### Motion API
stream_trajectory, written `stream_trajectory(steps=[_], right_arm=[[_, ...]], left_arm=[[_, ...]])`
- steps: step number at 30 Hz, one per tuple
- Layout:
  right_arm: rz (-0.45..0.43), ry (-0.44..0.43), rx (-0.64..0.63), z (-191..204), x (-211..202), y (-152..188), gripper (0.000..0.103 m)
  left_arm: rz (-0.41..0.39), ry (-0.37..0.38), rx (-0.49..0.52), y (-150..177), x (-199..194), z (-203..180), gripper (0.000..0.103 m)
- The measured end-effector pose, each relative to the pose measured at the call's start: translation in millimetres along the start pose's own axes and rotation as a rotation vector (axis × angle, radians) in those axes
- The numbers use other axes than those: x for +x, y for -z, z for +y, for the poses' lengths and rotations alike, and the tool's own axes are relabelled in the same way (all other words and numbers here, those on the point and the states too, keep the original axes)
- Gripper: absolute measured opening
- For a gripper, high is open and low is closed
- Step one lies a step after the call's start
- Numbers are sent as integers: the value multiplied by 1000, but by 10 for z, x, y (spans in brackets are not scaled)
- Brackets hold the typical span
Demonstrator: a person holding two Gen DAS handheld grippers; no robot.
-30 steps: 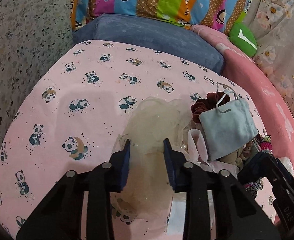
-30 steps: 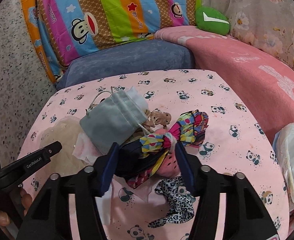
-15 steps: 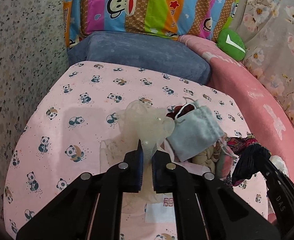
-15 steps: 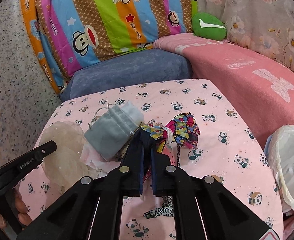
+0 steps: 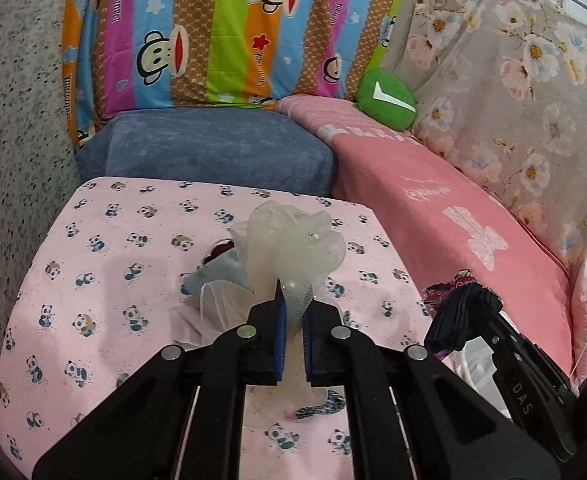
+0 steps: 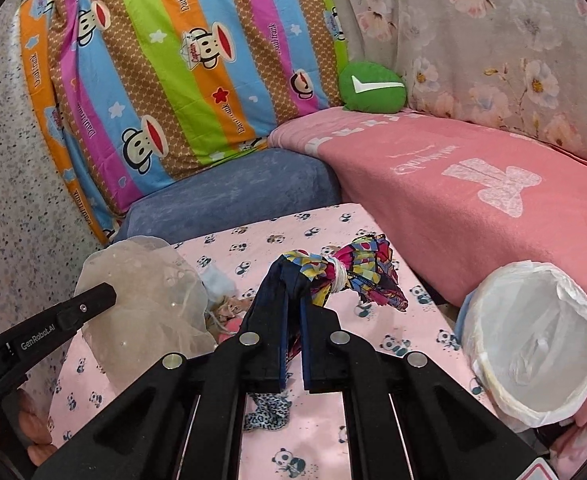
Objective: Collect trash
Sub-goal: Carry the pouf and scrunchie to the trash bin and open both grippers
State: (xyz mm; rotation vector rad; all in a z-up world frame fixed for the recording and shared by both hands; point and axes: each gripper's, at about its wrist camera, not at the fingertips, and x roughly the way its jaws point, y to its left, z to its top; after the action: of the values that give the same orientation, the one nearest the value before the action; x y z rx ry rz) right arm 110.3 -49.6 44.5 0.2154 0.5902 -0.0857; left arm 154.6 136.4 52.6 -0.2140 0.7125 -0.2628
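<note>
I have the left gripper (image 5: pixel 292 322) pinched tight on the cream mesh bow (image 5: pixel 289 244) and the right gripper (image 6: pixel 293 312) clamped on the colourful bow (image 6: pixel 345 270), both lifted clear of the panda sheet (image 5: pixel 125 280). The lined bin (image 6: pixel 533 344) sits at the sheet's right edge, against the pink blanket (image 6: pixel 453 184). My worry: both grips are on thin fabric edges, so a quick swing could slip one loose short of the bin. The room above the sheet toward the bin looks open.
</note>
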Motion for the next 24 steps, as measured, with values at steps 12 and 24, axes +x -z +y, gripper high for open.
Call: stream_trajectory(steps=[12,24], right_arm=[[-42,125,139,-1146,-369,-47,5],[-14,233,255,-2190,-489,161,6]], left_arm=[[51,159,121,174,100,-1162,6],[110,289,249,493,396,-2278,6]])
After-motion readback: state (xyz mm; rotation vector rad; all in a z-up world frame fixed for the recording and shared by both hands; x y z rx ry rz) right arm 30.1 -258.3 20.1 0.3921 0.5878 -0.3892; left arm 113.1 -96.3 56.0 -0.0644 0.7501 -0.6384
